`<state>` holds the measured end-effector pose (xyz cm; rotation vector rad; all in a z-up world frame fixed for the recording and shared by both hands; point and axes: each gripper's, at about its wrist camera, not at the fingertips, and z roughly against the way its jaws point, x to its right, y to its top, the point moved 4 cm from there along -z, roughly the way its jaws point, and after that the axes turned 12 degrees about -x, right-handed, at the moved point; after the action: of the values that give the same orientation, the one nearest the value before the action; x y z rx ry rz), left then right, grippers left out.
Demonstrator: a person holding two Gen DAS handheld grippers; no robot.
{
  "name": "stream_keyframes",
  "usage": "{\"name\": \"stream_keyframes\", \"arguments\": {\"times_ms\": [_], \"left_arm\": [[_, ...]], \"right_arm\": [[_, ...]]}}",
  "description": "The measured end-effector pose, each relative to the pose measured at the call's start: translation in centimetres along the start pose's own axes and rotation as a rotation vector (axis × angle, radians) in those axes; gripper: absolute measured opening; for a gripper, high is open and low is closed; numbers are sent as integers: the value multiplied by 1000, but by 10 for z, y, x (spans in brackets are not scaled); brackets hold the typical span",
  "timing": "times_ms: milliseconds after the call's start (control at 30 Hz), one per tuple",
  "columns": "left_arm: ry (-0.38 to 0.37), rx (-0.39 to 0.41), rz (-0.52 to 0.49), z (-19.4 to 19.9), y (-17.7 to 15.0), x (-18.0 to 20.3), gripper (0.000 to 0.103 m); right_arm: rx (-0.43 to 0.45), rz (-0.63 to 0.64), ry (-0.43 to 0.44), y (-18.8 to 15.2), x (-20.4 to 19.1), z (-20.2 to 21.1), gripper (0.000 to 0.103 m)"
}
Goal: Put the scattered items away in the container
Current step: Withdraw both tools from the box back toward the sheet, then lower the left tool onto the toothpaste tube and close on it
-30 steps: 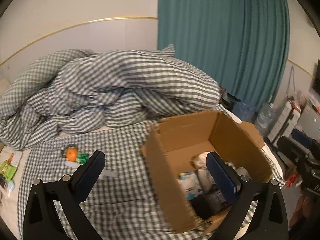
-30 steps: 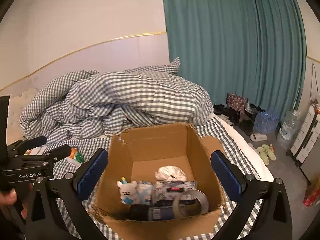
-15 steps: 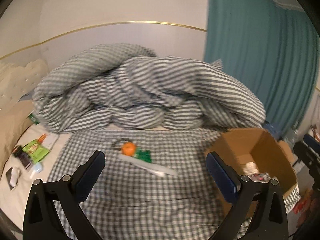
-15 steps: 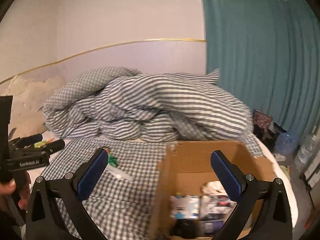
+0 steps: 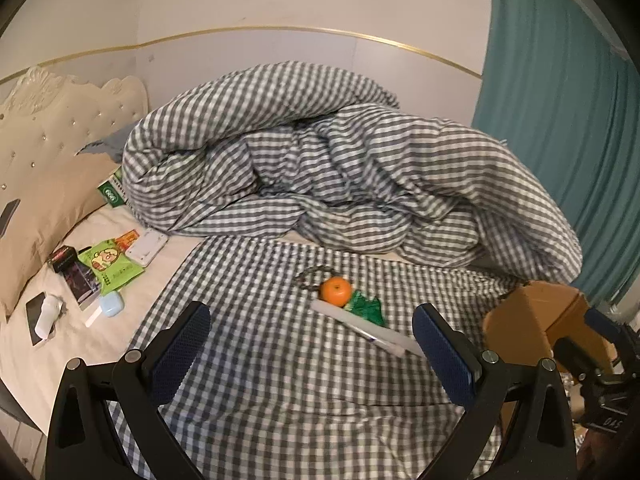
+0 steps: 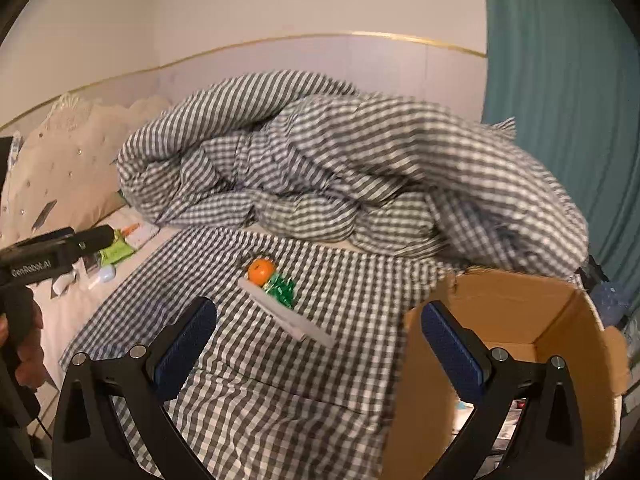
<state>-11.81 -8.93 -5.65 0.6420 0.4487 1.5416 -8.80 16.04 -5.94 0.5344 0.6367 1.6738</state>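
While both hand-held grippers (image 5: 310, 344) (image 6: 318, 340) gape empty, a checked sheet (image 5: 260, 360) spreads below a teal curtain (image 5: 560, 120)

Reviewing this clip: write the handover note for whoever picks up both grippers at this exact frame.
Left gripper: open, empty, aimed at the checked bed cover.
Right gripper: open, empty, beside the brown cardboard box.
Left to do: the round orange fruit, green crinkly wrapper and long white tube lie together on the cover. More small items sit near the headboard.
Done: the box already holds some items, too blurred to name.
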Motion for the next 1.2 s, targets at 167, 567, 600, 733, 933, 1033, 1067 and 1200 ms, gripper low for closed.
{"name": "stream_keyframes", "arguments": {"times_ms": [167,567,600,733,933,1033,1067,1200], "left_arm": [[8,-29,19,-19,-1,-15,103],[24,-115,54,-80,-4,-41,103],[23,-129,57,-88,-5,-42,103],[11,-169,70,-113,-9,-42,103],[2,-199,71,-140,-11,-39,103],[1,-209,68,-151,-11,-38,103],[2,-213,67,-154,-11,-38,103],[-1,-225,66,-164,-12,-38,103]], "right_arm": [[-53,21,20,0,-11,-41,103],[-268,37,-21,-22,-6,-160,102],[-284,32,-20,-24,-4,-168,102],[-340,5,-19,-34,7,-200,102],[-399,10,-61,-40,14,-239,91],[-430,32,-84,-43,15,-256,81],[-437,33,-84,-44,15,-261,78],[-449,34,-67,-47,15,-276,67]]}}
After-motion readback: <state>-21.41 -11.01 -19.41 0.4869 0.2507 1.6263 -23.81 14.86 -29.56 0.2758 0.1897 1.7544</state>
